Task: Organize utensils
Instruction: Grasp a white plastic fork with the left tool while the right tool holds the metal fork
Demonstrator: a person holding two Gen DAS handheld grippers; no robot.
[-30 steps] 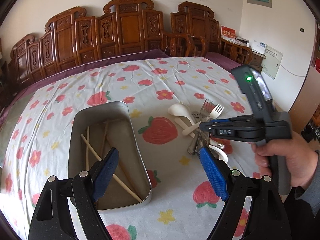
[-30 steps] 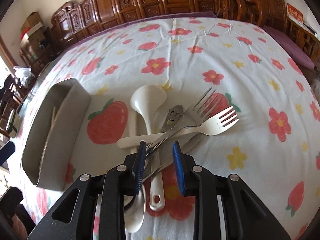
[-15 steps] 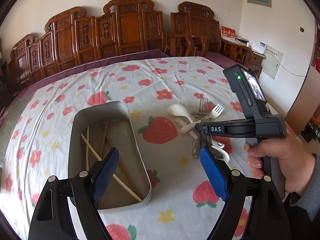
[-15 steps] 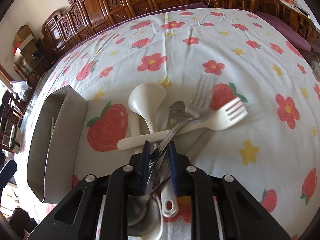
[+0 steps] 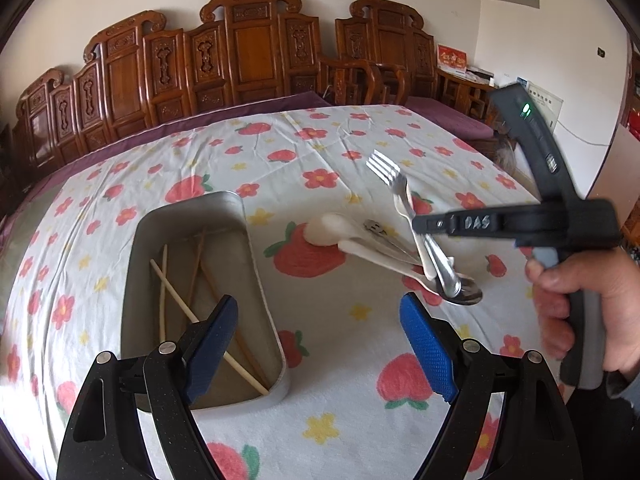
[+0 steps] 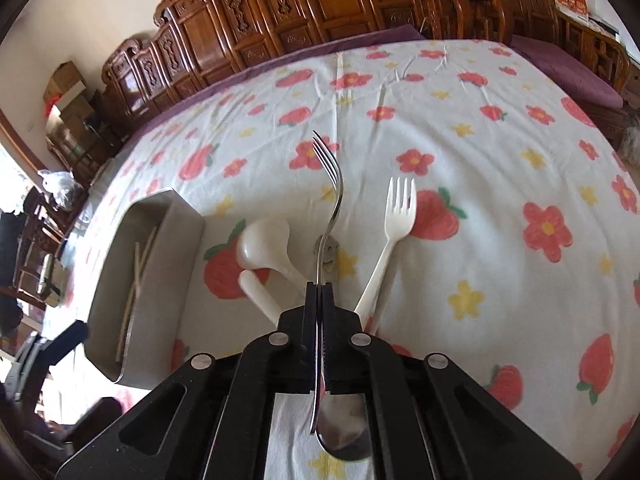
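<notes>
Steel is clamped between the pads of the right gripper (image 6: 320,300): its jaws are pressed together on the handle of the metal fork (image 6: 329,184), whose tines point up and away. One second ago the jaws stood spread around that handle with the fork lying in the pile; half a second ago they were narrowing. The fork is now lifted clear of the cloth, tilted steeply, and the white plastic fork (image 6: 394,220) has swung from lying across the pile to pointing forward.

The left gripper (image 5: 320,340) hangs spread wide and empty above the near end of the metal tray (image 5: 256,264), unchanged over the second.

Judgement: pickup is complete; transfer to the tray is the next step.

Remaining on the strawberry tablecloth (image 6: 480,128): a white ladle-type spoon (image 6: 266,240), a metal utensil with a smiley-face handle (image 6: 329,254), and a metal spoon (image 6: 344,436) under the gripper. The tray holds only chopsticks (image 5: 192,308).

Readable marking: "DAS" on the right gripper body, seen from the left wrist view.
</notes>
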